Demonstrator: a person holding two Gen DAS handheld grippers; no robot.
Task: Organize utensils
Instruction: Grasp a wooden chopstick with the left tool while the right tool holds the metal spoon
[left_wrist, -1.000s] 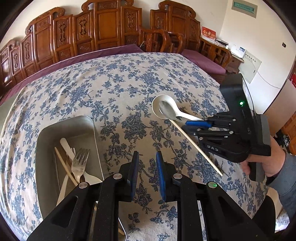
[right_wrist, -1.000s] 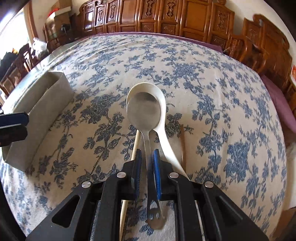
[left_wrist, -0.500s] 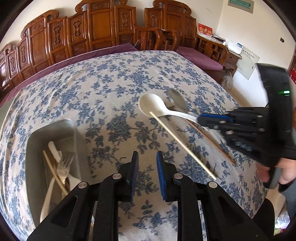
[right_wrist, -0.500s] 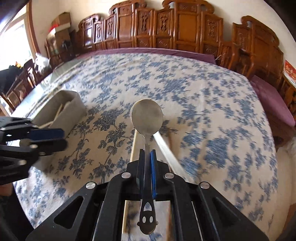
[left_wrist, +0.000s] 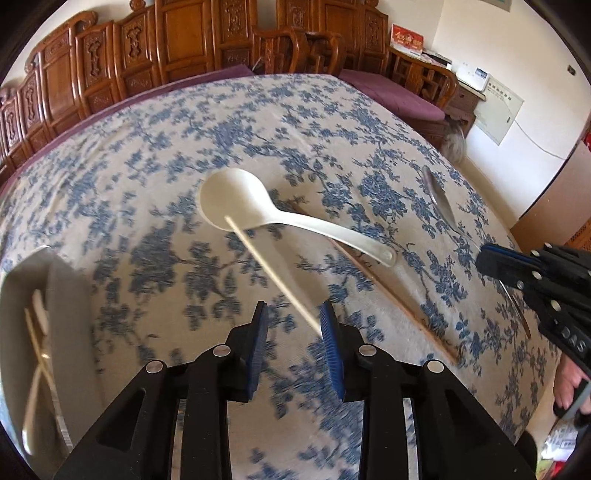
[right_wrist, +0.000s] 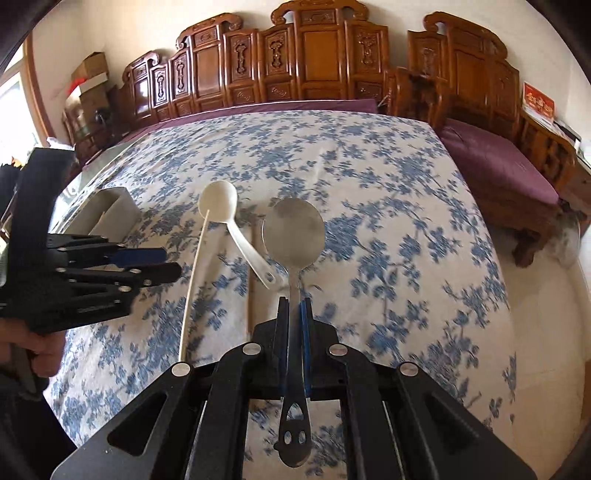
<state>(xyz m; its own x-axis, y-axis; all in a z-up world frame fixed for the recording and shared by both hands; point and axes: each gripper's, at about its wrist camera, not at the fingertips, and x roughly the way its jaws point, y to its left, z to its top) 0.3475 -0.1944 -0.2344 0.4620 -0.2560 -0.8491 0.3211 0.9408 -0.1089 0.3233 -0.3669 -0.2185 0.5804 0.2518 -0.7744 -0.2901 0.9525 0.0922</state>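
Note:
My right gripper is shut on a metal spoon and holds it above the flowered tablecloth; the spoon also shows in the left wrist view. My left gripper is open, its fingers either side of the near end of a pale chopstick. The chopstick's far end rests on the bowl of a white plastic spoon. A brown chopstick lies under that spoon's handle. A metal tray at the left holds several utensils.
The tray also shows in the right wrist view, at the table's left edge. Carved wooden chairs and a purple-cushioned bench ring the table. The table's right edge drops to the floor.
My right gripper lifted the metal spoon off the white spoon and carried it right. My left gripper moved right from the tray to the pale chopstick and opened wider.

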